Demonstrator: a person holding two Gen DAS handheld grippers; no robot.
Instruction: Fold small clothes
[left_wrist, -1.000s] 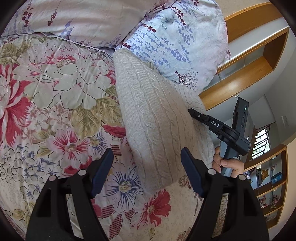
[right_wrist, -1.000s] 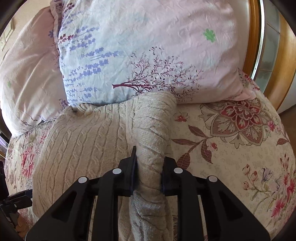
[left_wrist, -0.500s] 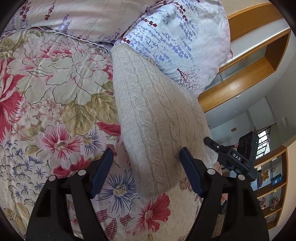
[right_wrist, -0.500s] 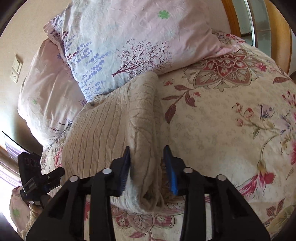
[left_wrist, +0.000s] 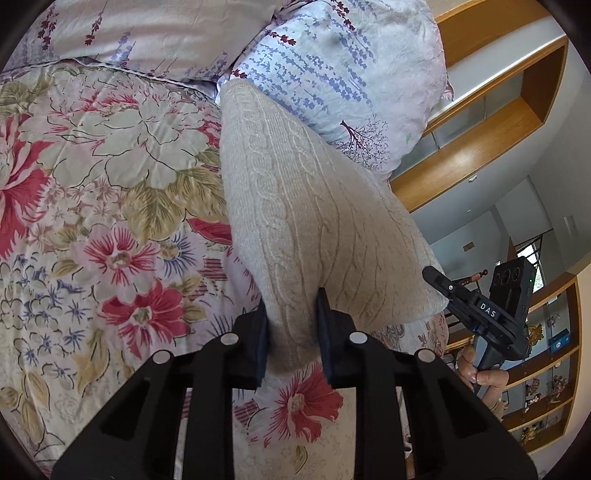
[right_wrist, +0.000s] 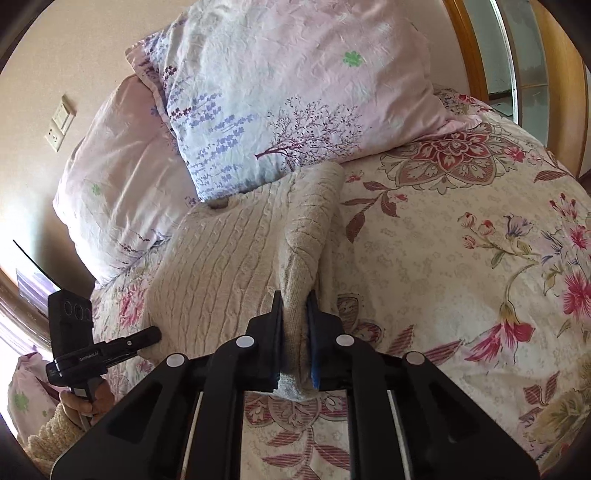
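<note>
Sweater: a cream cable-knit sweater (left_wrist: 310, 206) lies on the bed's floral quilt (left_wrist: 110, 206), its far end touching the lilac-print pillow (left_wrist: 343, 74). In the right wrist view the sweater (right_wrist: 221, 266) has one long side strip turned over onto its body, lying as a raised band.
Left hand-held gripper: the left hand-held gripper (left_wrist: 291, 332) has just been closing; its pads now press on the near end of the sweater, which bunches between them. In the right wrist view it (right_wrist: 147, 338) shows at the sweater's near left edge, held by a hand (right_wrist: 86, 400) with a fuzzy cream cuff.
Right hand-held gripper: the right hand-held gripper (right_wrist: 295, 332) is nearly shut, having just tightened, with the near end of the folded strip pinched between its pads. In the left wrist view it (left_wrist: 436, 278) sits at the sweater's near right corner, held by a hand (left_wrist: 484, 373).
Pillows: a second, pale pink pillow (right_wrist: 122, 177) lies behind and left of the lilac-print one.
Surroundings: a wooden headboard shelf (left_wrist: 480, 129) stands beyond the pillows; wall switches (right_wrist: 61, 122) show on the left wall.
</note>
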